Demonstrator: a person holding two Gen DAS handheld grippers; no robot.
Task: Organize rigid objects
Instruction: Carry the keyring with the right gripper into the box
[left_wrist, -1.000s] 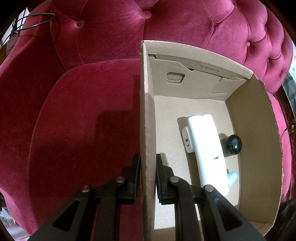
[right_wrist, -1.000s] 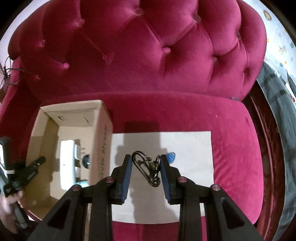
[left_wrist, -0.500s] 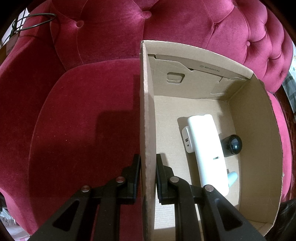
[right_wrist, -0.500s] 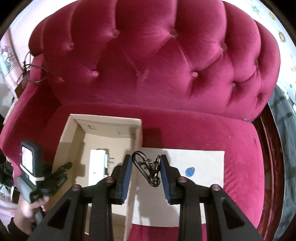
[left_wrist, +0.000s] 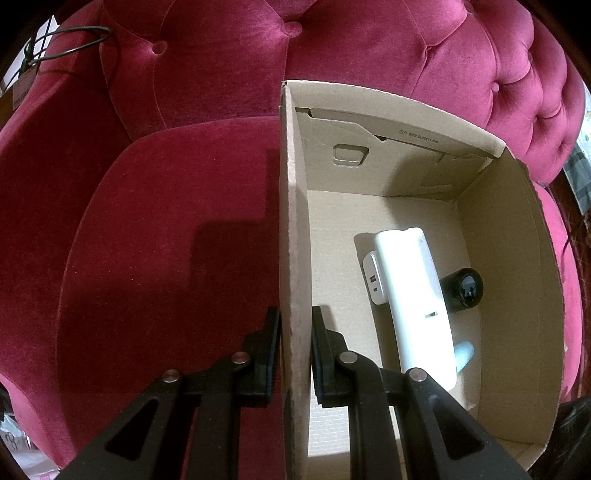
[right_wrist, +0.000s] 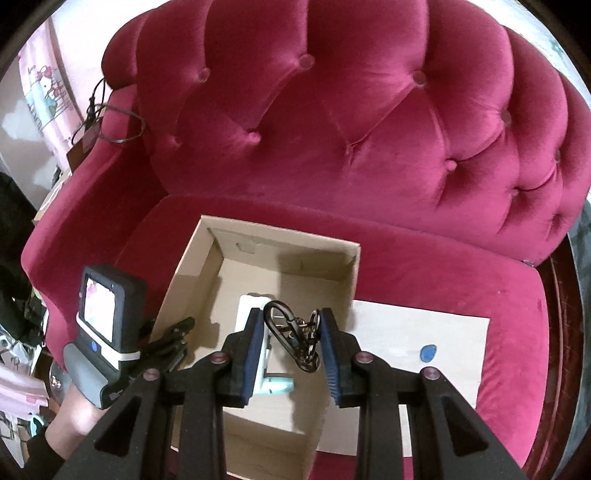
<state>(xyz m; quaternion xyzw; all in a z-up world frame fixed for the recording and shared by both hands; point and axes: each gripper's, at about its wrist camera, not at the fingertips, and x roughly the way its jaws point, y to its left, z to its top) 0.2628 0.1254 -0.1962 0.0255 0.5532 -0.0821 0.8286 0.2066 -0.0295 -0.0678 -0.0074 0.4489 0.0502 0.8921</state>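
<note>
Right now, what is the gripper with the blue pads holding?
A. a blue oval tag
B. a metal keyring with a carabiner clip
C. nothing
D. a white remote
B: the right gripper is shut on the keyring with its carabiner clip, above the cardboard box, while the blue tag lies on the sheet.

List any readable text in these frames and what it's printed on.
"W29.5x22x11.5" or similar, last characters blurred: printed beside a small round mark on the inner flap of the cardboard box.
Tag hanging at the sofa arm: print too small to read.
Nothing else legible in either view.
</note>
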